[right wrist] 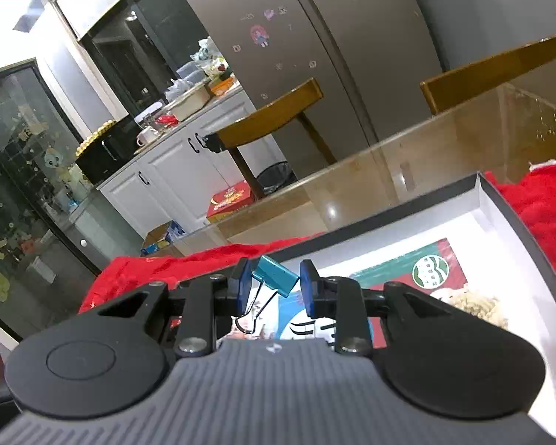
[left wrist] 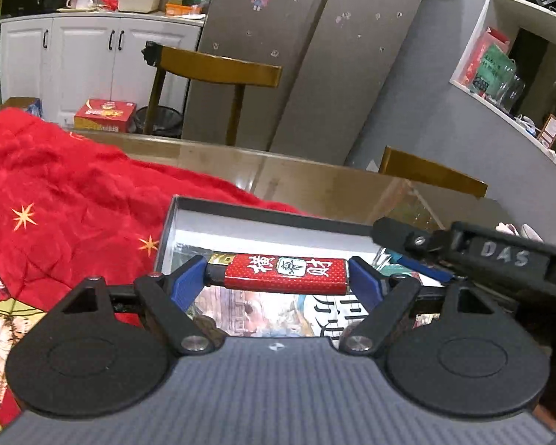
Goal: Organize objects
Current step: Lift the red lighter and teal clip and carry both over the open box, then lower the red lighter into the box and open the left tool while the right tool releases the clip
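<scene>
L tongs [left wrist: 278, 272] clamped on red lighter [left wrist: 285, 273], held crosswise btwn blue pads, above the open box [left wrist: 241, 209]. R tongs [right wrist: 274, 287] part open w/ teal binder clip [right wrist: 276, 276] btwn the pads, grip unclear, also over the box [right wrist: 500, 200]. Red cloth [left wrist: 55, 200] left of L tongs.

Your left gripper [left wrist: 278, 272] has its two blue fingers [left wrist: 187, 278] closed from 9 and 3 o'clock, gripping the ends of a red lighter [left wrist: 285, 273] held level between them. Your right gripper [right wrist: 274, 283] reaches in at 3 o'clock of the left view. Its blue pads [right wrist: 309, 289] are narrowly spaced, with a teal binder clip [right wrist: 276, 276] between them.
</scene>
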A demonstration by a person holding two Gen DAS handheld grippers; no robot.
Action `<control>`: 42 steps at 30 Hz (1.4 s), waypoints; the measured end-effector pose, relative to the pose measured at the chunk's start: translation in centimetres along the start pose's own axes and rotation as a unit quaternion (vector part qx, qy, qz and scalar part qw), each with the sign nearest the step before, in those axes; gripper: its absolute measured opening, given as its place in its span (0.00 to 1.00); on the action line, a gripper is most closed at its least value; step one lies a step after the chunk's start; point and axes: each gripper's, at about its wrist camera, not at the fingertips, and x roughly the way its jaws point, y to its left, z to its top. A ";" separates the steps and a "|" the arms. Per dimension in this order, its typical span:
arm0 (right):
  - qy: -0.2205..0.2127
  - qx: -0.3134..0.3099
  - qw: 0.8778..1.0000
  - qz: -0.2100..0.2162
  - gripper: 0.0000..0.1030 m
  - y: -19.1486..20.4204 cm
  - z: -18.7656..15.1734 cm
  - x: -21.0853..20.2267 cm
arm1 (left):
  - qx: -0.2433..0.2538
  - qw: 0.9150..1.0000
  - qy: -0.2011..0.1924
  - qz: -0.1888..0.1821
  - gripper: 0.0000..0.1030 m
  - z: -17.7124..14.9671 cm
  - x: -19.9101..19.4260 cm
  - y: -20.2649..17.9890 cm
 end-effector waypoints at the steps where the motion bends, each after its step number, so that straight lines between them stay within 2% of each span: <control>1: 0.003 0.004 1.000 -0.002 0.31 -0.2 -0.1 0.2 | 0.002 1.000 -0.001 0.004 0.83 -0.1 0.2 0.0; 8: 0.006 0.021 1.000 -0.011 0.31 -1.0 -0.2 0.6 | -0.028 0.999 0.019 0.006 0.83 -0.8 1.9 1.1; 15: 0.013 0.058 0.998 -0.023 0.31 -2.4 -0.2 1.2 | -0.038 0.999 0.024 0.010 0.83 -0.9 2.6 1.3; 19: 0.031 0.088 0.995 -0.020 0.31 -3.8 -0.4 2.0 | -0.034 0.999 0.031 0.016 0.83 -0.9 2.8 1.1; 24: 0.041 0.092 0.995 -0.020 0.31 -4.1 -0.8 2.4 | -0.024 0.998 0.034 0.038 0.83 -1.1 3.1 0.6; 35: 0.058 0.102 0.993 -0.013 0.31 -4.5 -1.0 2.7 | -0.016 0.998 0.033 0.050 0.83 -1.2 3.2 0.0; 42: 0.069 0.108 0.992 0.001 0.33 -4.9 -1.2 2.7 | 0.014 0.997 0.044 0.063 0.83 -1.4 3.6 -0.8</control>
